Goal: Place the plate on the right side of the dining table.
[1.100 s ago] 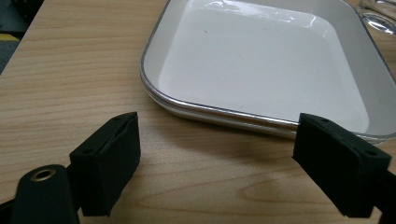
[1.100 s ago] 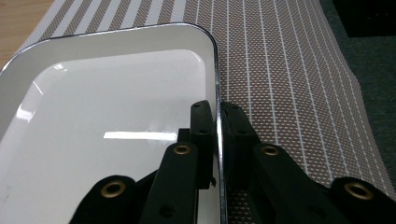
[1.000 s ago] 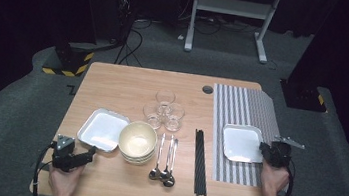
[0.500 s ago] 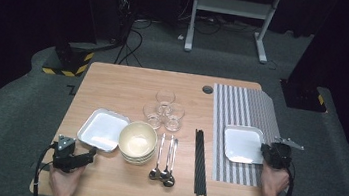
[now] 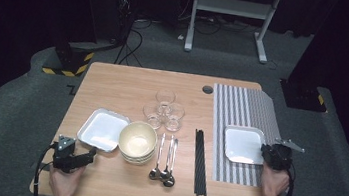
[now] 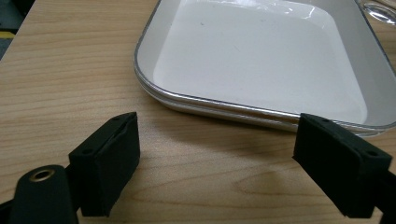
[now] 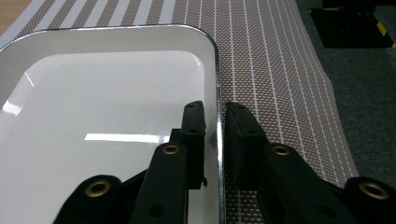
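A white square plate [image 5: 242, 144] lies on the striped placemat [image 5: 246, 109] at the table's right. My right gripper [image 5: 263, 151] sits at its near right corner. In the right gripper view the plate's rim [image 7: 217, 84] runs between the two pads of the gripper [image 7: 215, 112], with a thin gap on each side. Its jaws have just been opening and the pads no longer press on the rim. A second white plate [image 5: 103, 128] rests on bare wood at the left. My left gripper [image 5: 91, 154] stands wide open [image 6: 215, 154] just short of that plate's [image 6: 261, 60] near edge, holding nothing.
A stack of cream bowls [image 5: 138, 141] touches the left plate. Three glasses [image 5: 164, 109] stand mid-table. Three spoons [image 5: 165, 160] and black chopsticks [image 5: 200, 161] lie near the front edge. The placemat [image 7: 271, 70] hangs over the table's right edge.
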Tool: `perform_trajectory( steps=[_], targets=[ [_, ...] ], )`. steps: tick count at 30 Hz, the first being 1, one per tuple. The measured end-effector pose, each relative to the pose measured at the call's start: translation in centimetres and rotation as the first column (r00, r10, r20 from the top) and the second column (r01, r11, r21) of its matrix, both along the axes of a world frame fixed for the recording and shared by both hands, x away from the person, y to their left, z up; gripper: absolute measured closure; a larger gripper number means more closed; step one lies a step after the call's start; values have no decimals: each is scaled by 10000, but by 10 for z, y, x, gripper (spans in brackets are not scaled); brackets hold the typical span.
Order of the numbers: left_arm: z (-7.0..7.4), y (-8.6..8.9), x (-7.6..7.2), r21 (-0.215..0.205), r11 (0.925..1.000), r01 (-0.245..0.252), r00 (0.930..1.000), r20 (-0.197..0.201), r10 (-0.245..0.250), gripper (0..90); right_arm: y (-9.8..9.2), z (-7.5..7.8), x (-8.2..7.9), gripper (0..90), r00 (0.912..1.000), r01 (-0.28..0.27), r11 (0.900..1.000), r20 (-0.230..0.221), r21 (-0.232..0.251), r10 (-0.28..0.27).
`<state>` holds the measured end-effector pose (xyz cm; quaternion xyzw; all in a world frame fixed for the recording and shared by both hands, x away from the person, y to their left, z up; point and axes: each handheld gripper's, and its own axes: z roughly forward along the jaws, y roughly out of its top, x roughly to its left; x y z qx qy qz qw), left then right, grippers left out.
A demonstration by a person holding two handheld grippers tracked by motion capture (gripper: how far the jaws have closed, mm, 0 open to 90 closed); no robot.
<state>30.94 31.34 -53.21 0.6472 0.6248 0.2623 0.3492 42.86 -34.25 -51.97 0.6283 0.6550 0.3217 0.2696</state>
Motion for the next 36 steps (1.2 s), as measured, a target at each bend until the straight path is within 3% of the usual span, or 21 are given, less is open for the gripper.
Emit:
perform_trajectory(
  steps=[6,18,21,27,36],
  targets=[
    [0,-1,0,25,10000,-40,10000,13,40,150,1,7,-4,727,9995,-61,10000,326,-72,63],
    [0,-2,-2,171,9998,-80,9999,81,79,150,11,19,-21,642,9921,-844,9962,916,-210,859],
    [0,-2,-2,143,9999,-88,9999,98,87,150,19,20,-27,627,9875,-1235,9919,946,-301,1258],
    [1,-2,-4,179,9997,-167,9996,230,163,150,31,19,-37,598,9750,-1957,9805,1106,173,1927],
    [1,-2,-5,142,9998,-161,9994,299,157,150,49,17,-51,590,9587,-2639,9645,1090,-13,2625]
  ],
)
